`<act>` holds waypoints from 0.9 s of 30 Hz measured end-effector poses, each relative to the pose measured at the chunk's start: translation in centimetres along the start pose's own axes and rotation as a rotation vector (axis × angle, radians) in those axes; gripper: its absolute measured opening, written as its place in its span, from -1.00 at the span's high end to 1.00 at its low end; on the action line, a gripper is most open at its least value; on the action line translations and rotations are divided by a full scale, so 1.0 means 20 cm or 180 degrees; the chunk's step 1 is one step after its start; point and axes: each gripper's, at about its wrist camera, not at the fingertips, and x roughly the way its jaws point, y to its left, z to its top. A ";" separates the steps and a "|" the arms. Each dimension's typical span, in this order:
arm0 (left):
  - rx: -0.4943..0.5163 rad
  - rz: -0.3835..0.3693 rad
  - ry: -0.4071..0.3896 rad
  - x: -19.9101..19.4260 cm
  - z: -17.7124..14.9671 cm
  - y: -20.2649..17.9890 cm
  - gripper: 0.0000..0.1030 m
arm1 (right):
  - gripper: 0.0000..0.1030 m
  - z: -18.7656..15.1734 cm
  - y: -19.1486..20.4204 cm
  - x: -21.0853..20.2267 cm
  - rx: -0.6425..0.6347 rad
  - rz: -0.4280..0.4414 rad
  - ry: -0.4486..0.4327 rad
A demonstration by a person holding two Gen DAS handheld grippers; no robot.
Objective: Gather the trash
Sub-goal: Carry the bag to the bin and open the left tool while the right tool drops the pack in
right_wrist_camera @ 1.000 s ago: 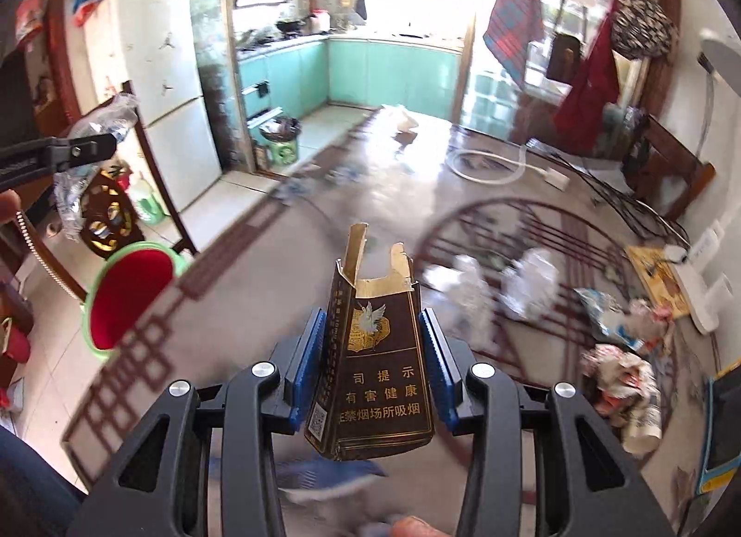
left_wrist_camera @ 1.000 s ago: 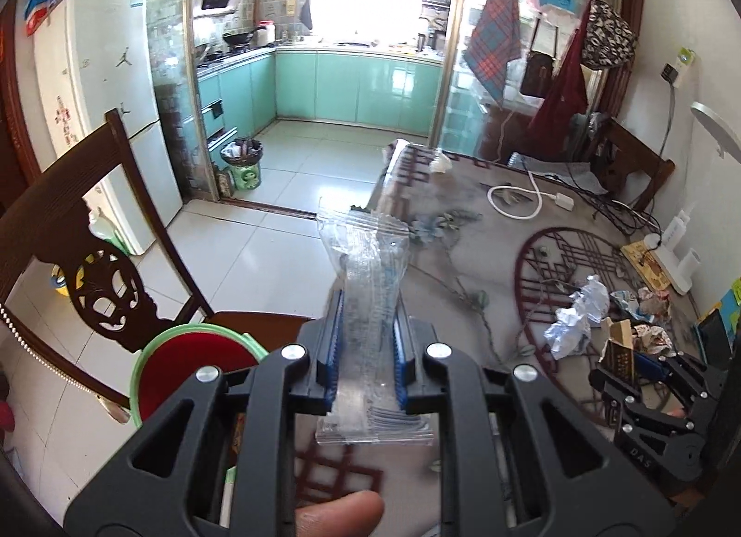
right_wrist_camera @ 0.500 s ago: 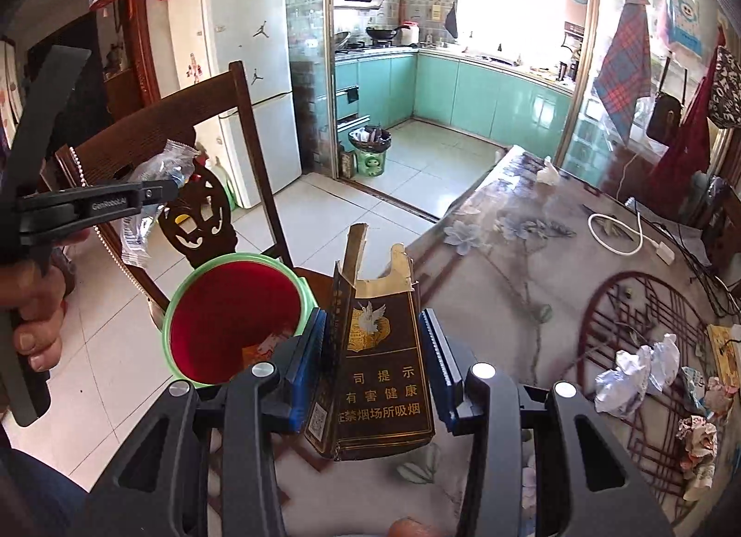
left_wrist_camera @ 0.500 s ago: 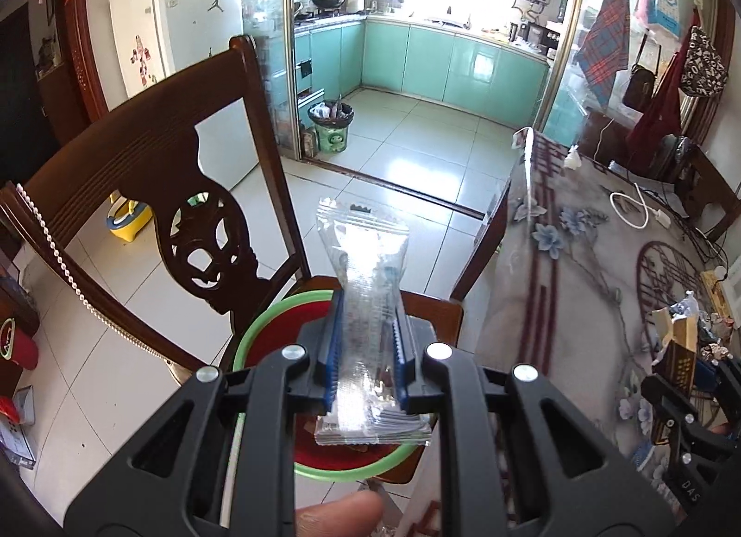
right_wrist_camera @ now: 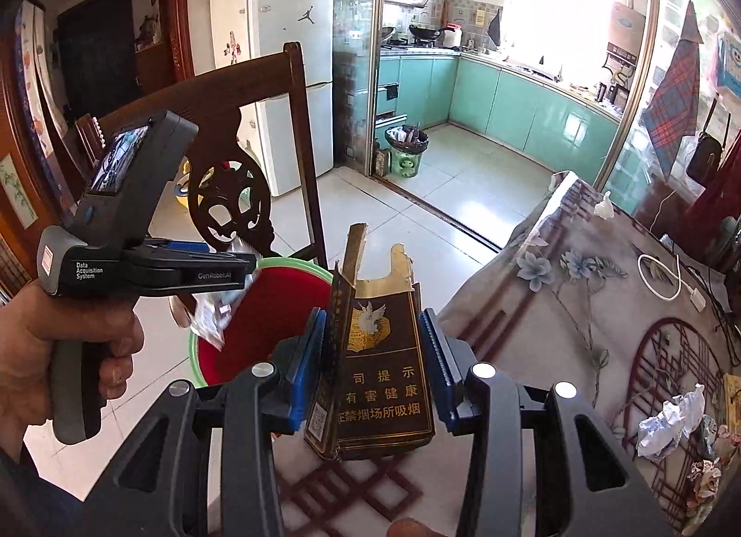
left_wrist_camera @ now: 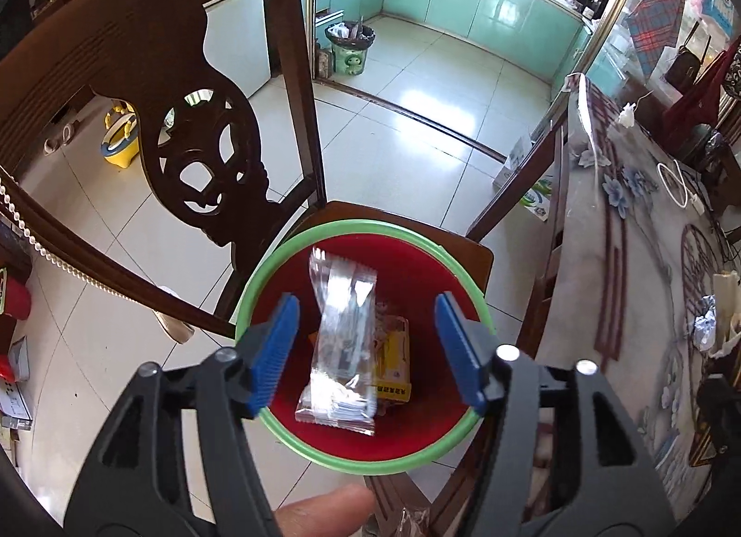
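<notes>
The left gripper (left_wrist_camera: 366, 347) hung directly over the red plastic basin with the green rim (left_wrist_camera: 296, 254), which sat on the seat of the dark carved wooden chair (left_wrist_camera: 185, 129). Its blue pads had just been spreading apart, and the clear crinkled plastic wrapper (left_wrist_camera: 340, 342) lay loose between them, touching neither pad, long axis running away from the hand, apparently dropping toward the yellow packet (left_wrist_camera: 393, 370) already in the basin. The right gripper (right_wrist_camera: 373, 375) pinched a torn dark brown cigarette carton (right_wrist_camera: 379, 361), upright, above the table's edge. The basin (right_wrist_camera: 282, 287) lay ahead and to its left (behind the carton), so that hand seemed next to carry over.
</notes>
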 end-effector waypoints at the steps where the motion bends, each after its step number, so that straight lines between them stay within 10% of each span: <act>1: -0.0024 0.0019 -0.0034 -0.02 0.01 0.01 -0.36 | 0.21 0.00 0.01 0.01 -0.0013 0.0011 0.0002; 14: -0.0819 0.1029 -0.1253 -0.57 0.12 0.33 -0.84 | 0.21 0.11 0.27 0.23 -0.0164 0.0364 -0.0006; 27: -0.1240 0.1052 -0.1428 -0.71 0.11 0.48 -0.84 | 0.17 0.17 0.47 0.54 -0.0284 0.0479 0.0228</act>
